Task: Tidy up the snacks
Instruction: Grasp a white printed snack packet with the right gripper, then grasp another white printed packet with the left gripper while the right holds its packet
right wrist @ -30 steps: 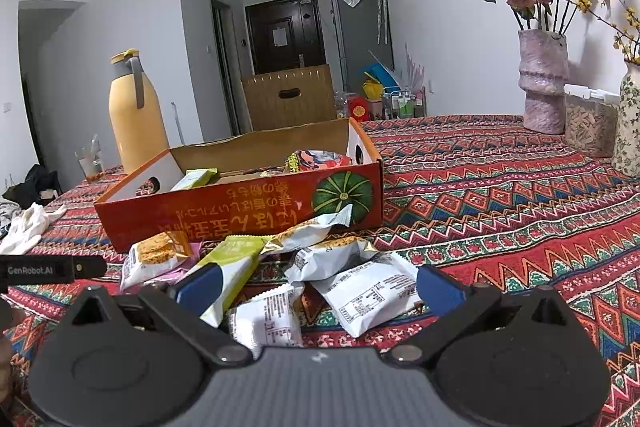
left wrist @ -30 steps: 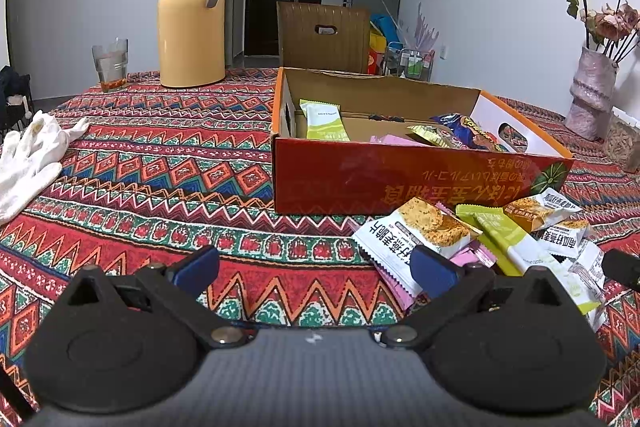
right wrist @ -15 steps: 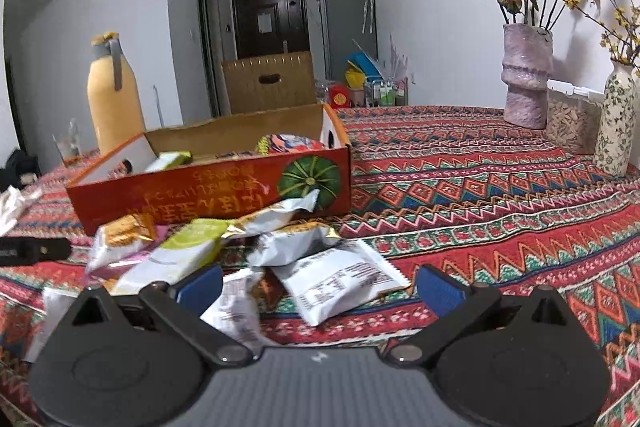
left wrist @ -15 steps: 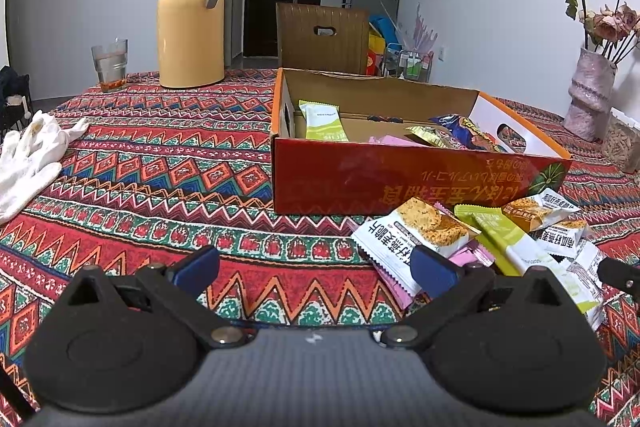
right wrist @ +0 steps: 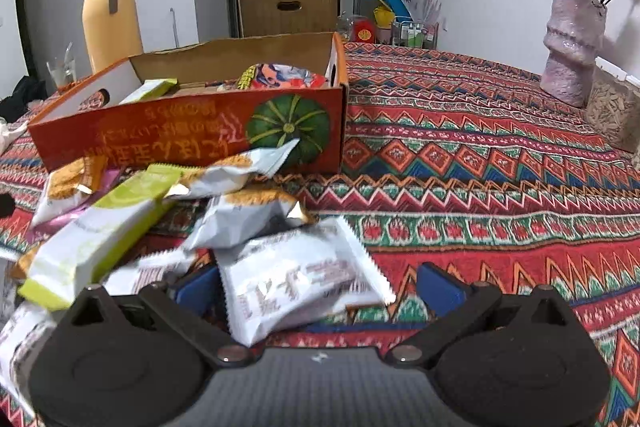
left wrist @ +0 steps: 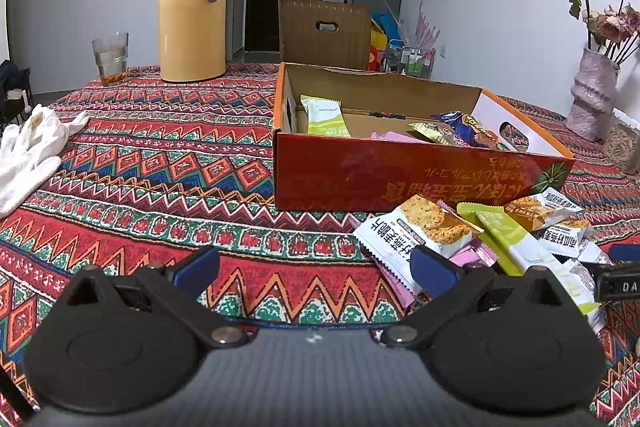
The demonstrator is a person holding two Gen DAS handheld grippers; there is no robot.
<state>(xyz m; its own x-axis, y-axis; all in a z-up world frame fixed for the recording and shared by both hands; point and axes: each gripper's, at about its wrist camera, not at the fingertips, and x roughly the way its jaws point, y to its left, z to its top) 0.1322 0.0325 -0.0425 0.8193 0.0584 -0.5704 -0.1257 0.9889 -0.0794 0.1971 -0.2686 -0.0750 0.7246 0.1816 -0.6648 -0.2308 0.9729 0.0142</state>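
An open red cardboard box (left wrist: 400, 175) (right wrist: 180, 131) stands on the patterned tablecloth and holds several snack packets, among them a green one (left wrist: 324, 115). More packets lie in a heap in front of the box: a white biscuit packet (left wrist: 416, 227), a green bar (right wrist: 100, 227) and a pink one (left wrist: 472, 255). My right gripper (right wrist: 320, 287) is open and low over the heap, with a white packet (right wrist: 296, 283) lying between its fingers. My left gripper (left wrist: 316, 267) is open and holds nothing, to the left of the heap.
A yellow thermos jug (left wrist: 192, 7) and a glass (left wrist: 110, 57) stand at the back left. White gloves (left wrist: 28, 151) lie at the left edge. A pink vase with dried flowers (right wrist: 572, 43) and a container of seeds (right wrist: 612, 115) sit at the right. A brown chair back (left wrist: 324, 31) rises behind the table.
My right gripper has moved forward and down into the heap, so the white packet now lies between its open fingers. The left gripper has hardly moved.
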